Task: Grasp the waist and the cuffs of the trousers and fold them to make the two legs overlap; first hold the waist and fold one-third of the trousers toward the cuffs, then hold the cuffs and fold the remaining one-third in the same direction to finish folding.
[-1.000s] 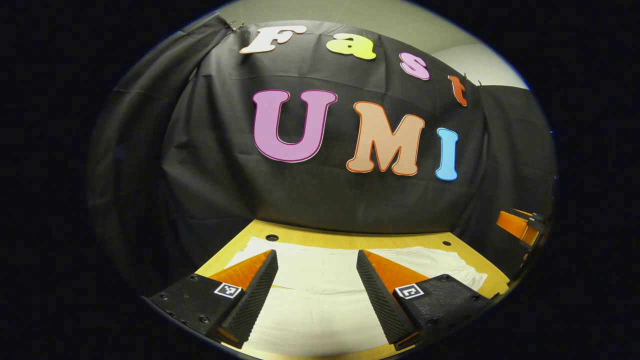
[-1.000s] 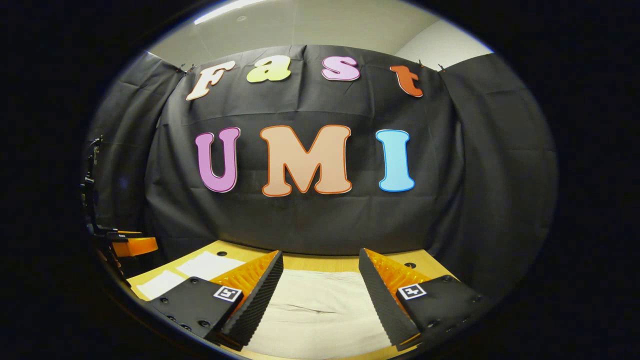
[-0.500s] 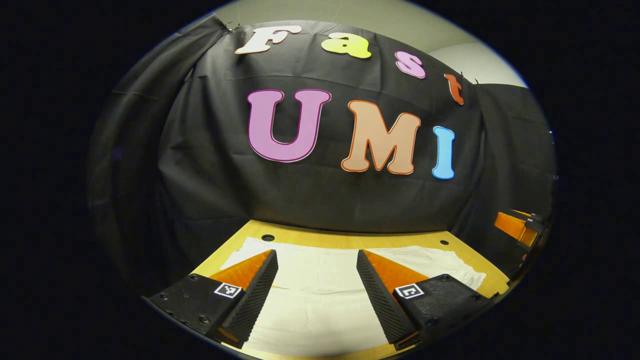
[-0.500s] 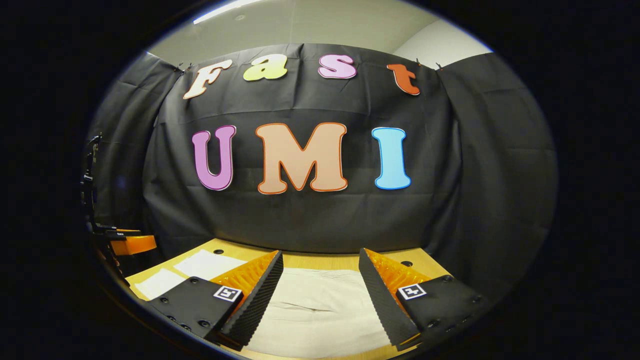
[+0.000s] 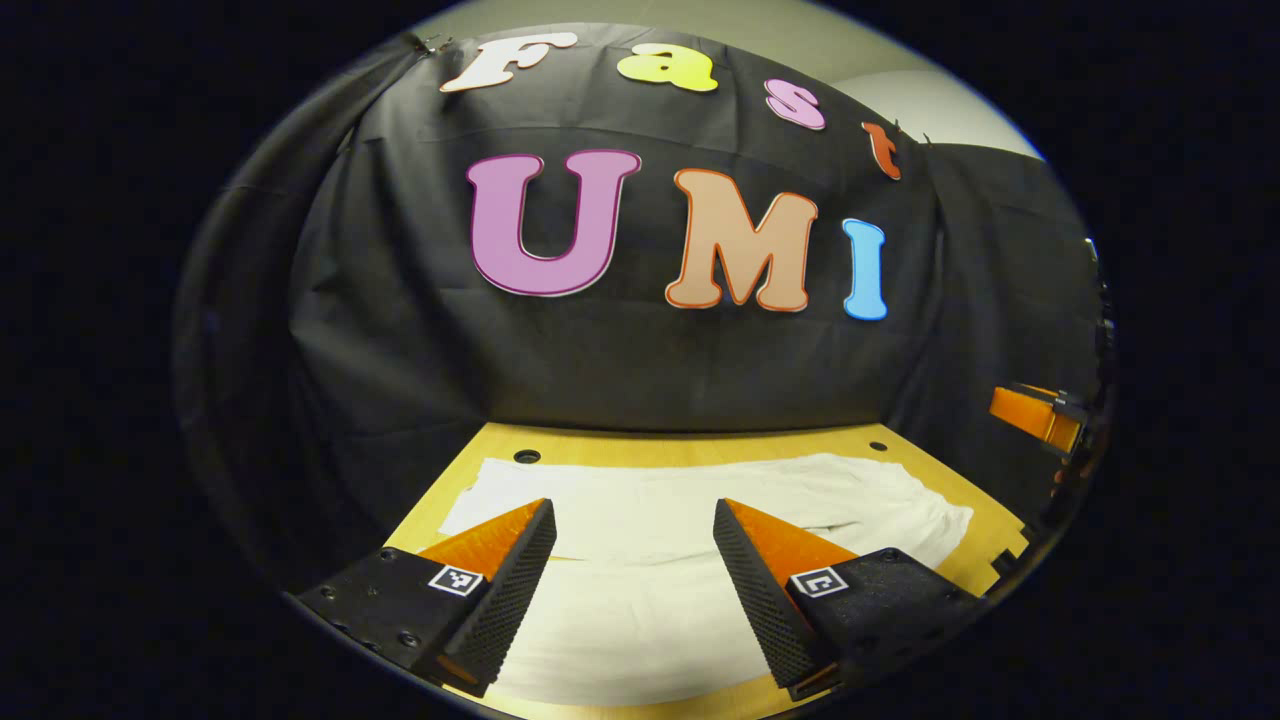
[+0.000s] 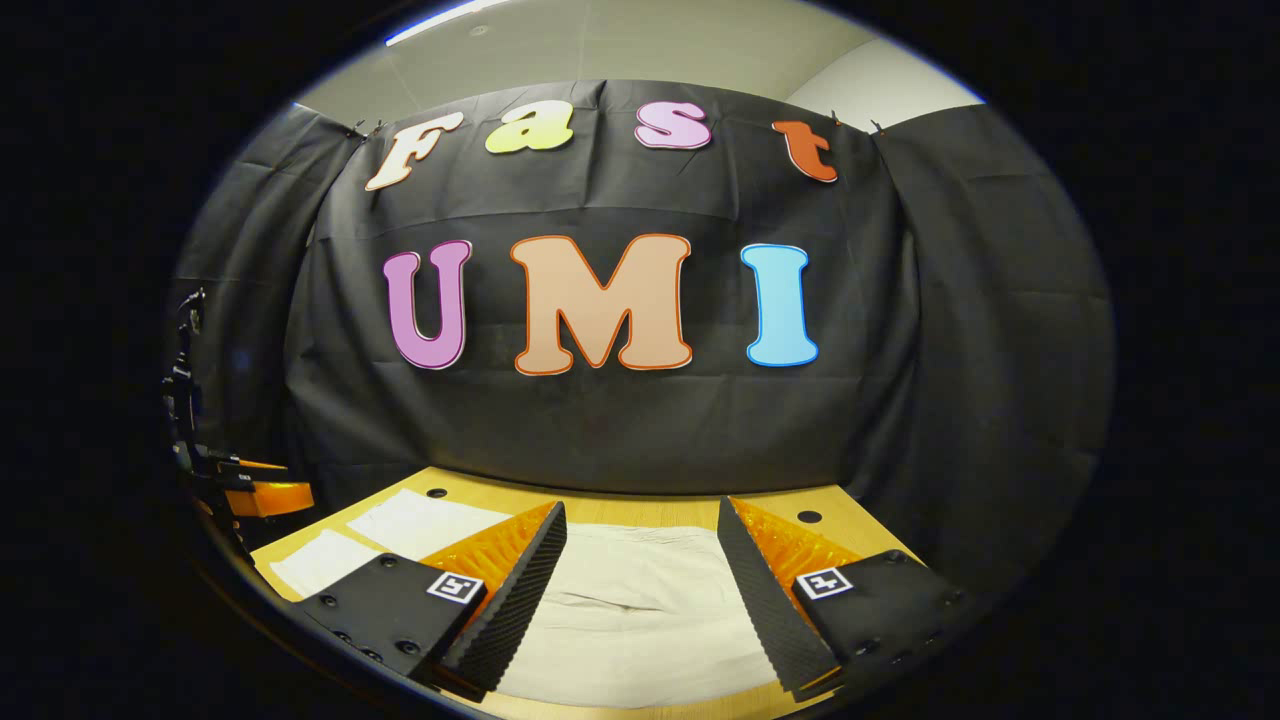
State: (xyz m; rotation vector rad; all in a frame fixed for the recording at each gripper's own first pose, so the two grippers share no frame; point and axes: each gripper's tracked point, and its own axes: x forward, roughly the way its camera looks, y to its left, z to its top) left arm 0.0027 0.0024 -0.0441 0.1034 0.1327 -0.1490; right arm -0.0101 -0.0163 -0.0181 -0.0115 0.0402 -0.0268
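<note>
More trousers (image 5: 700, 520) revealed, long axis left-right.

- A staged recording booth inside an office-like room, not a home.
- Black cloth (image 6: 620, 420) hangs as a backdrop along the far side and wraps round both the left and right.
- A pale wooden table (image 5: 690, 450) with drilled holes stands near.
- Plain ceiling (image 6: 620, 45) with a strip light shows above the cloth.

no readable text, square marker tags (image 5: 455, 580)
</note>
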